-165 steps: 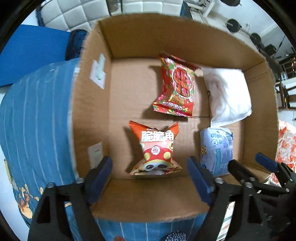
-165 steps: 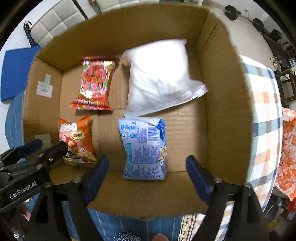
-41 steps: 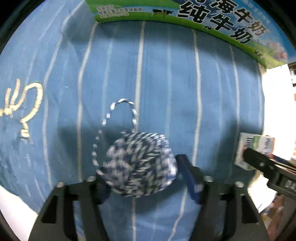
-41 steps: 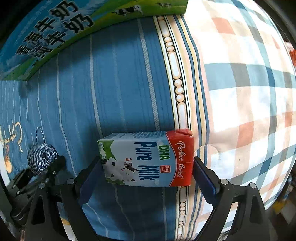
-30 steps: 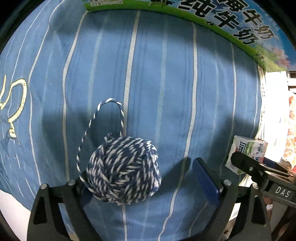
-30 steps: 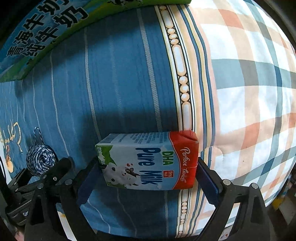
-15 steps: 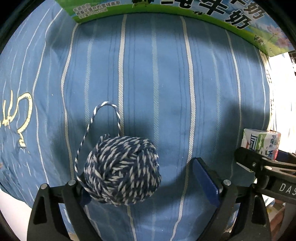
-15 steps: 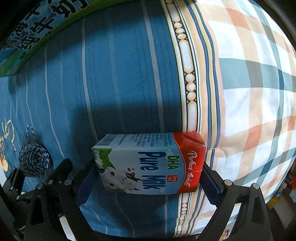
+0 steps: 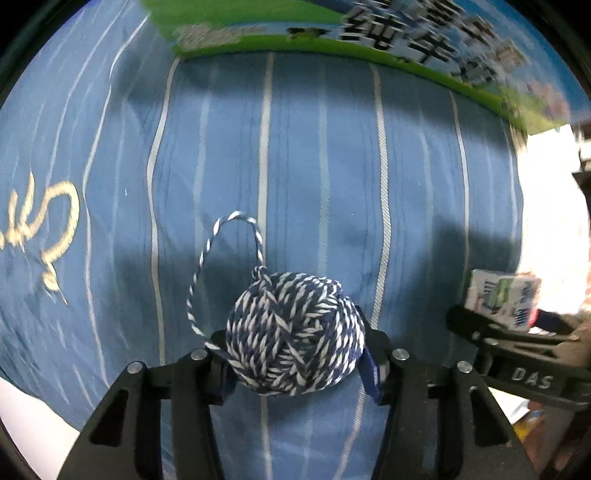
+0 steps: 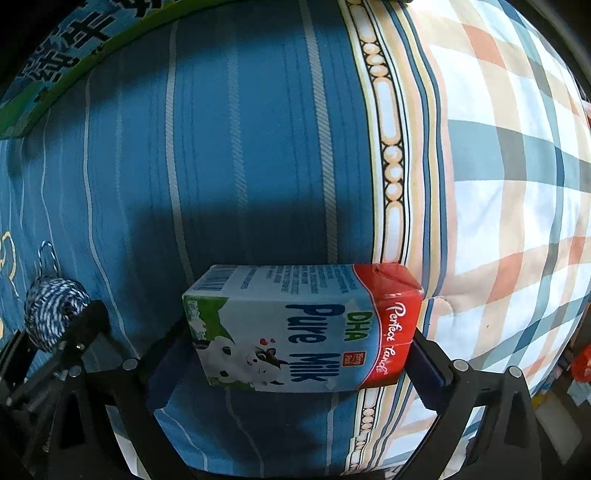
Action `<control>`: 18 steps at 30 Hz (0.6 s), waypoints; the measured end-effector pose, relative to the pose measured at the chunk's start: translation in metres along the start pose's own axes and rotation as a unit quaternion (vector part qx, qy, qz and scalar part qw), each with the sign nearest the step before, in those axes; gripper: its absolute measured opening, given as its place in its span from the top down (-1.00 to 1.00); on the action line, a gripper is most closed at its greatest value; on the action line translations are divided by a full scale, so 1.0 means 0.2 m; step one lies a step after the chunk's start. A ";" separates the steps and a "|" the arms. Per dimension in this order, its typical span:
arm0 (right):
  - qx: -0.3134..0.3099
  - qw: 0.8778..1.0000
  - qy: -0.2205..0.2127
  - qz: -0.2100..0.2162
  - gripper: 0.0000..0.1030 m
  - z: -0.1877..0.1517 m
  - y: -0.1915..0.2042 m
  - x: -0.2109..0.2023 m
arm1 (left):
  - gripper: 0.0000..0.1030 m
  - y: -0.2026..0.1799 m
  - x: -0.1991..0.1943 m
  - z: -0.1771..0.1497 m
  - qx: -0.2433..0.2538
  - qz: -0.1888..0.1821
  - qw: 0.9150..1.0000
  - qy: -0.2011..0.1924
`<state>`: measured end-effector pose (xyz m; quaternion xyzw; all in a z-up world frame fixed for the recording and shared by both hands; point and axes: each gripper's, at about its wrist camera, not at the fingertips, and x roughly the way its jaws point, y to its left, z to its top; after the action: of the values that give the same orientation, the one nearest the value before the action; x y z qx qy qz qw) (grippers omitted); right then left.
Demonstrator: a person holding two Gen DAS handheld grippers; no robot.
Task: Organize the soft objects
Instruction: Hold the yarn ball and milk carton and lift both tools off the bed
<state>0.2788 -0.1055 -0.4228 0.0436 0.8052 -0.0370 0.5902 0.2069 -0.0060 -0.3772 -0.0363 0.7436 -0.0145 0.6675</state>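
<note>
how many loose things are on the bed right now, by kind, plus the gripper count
yarn ball: 1, blue and white, between the left gripper pads
milk carton: 1, lying on its side between the right gripper pads
printed box, at the far edge: 1
grippers: 2
total: 5

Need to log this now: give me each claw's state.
Left claw: has just been closing, shut on the yarn ball.
Right claw: open wide, milk carton between its pads; grip not evident.
</note>
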 end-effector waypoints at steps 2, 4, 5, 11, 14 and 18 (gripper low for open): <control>0.000 1.000 0.004 0.005 -1.00 -0.02 0.01 0.00 | -0.07 0.09 -0.01 0.00 -0.039 -0.061 0.997 0.020; 0.002 1.000 0.006 0.012 -1.00 -0.03 -0.02 0.00 | -0.24 0.17 -0.03 -0.02 -0.079 -0.119 0.989 0.030; 0.004 1.000 0.007 0.015 -1.00 -0.03 -0.02 -0.01 | -0.32 0.22 -0.04 -0.03 -0.097 -0.143 0.984 0.035; 0.008 1.000 0.005 0.014 -1.00 -0.05 -0.01 -0.02 | -0.55 0.35 -0.13 0.01 -0.143 -0.177 0.974 0.024; 0.007 1.000 0.007 0.016 -1.00 -0.05 -0.01 -0.02 | -0.55 0.33 -0.10 0.08 -0.122 -0.149 0.981 0.031; 0.010 1.000 0.011 0.020 -1.00 -0.08 -0.05 0.03 | -0.54 0.29 0.01 0.10 -0.107 -0.116 0.987 0.044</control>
<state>0.2616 -0.1131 -0.4239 0.0657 0.8100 -0.0324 0.5819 0.2247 0.0518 -0.3851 -0.1926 0.7604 -0.0133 0.6201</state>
